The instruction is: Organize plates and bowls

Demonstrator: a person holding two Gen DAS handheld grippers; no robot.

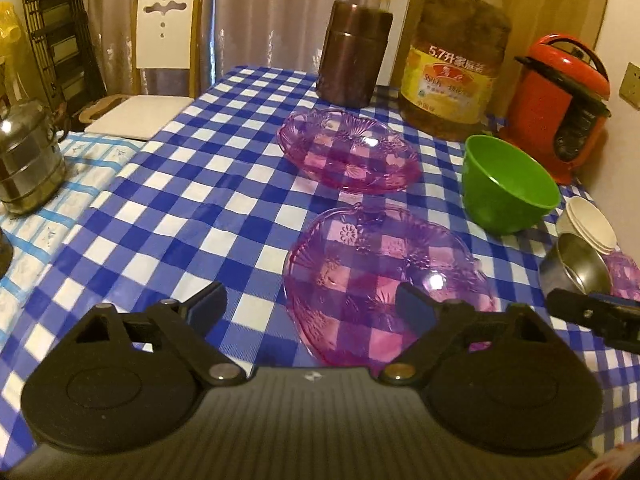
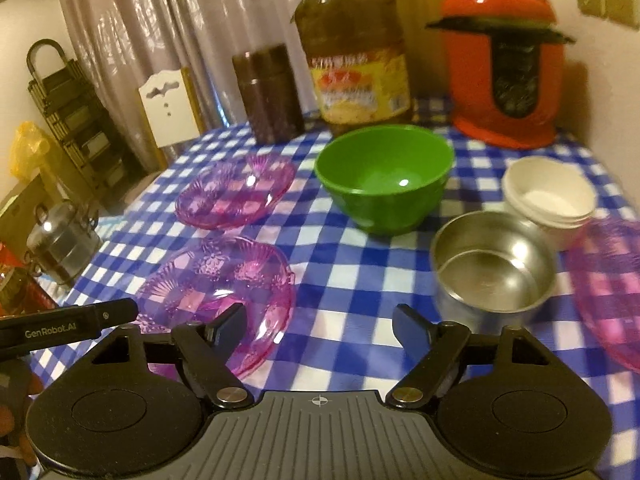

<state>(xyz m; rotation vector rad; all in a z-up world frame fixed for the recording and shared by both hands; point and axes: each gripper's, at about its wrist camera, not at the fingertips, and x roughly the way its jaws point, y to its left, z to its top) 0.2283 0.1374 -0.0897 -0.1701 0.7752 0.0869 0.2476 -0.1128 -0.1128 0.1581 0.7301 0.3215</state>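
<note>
On the blue-checked tablecloth [image 1: 192, 208] lie two clear pink plates: a near one [image 1: 384, 276] [image 2: 216, 284] and a far one [image 1: 348, 150] [image 2: 236, 192]. To their right stand a green bowl [image 1: 508, 184] [image 2: 384, 176], a steel bowl [image 2: 492, 268] [image 1: 576, 268] and stacked white bowls [image 2: 548, 196] [image 1: 588, 224]. A third pink plate [image 2: 612, 288] lies at the far right. My left gripper [image 1: 312, 306] hovers open just in front of the near plate, holding nothing. My right gripper [image 2: 320, 320] is open over bare cloth between the near plate and the steel bowl.
Along the back stand a brown canister [image 1: 352, 56], a large oil bottle [image 1: 456, 64] and a red pressure cooker [image 2: 504, 68] against the wall. A steel stacked container [image 1: 28, 164] sits at the left on a pale cloth. A white chair [image 1: 164, 36] stands beyond the table.
</note>
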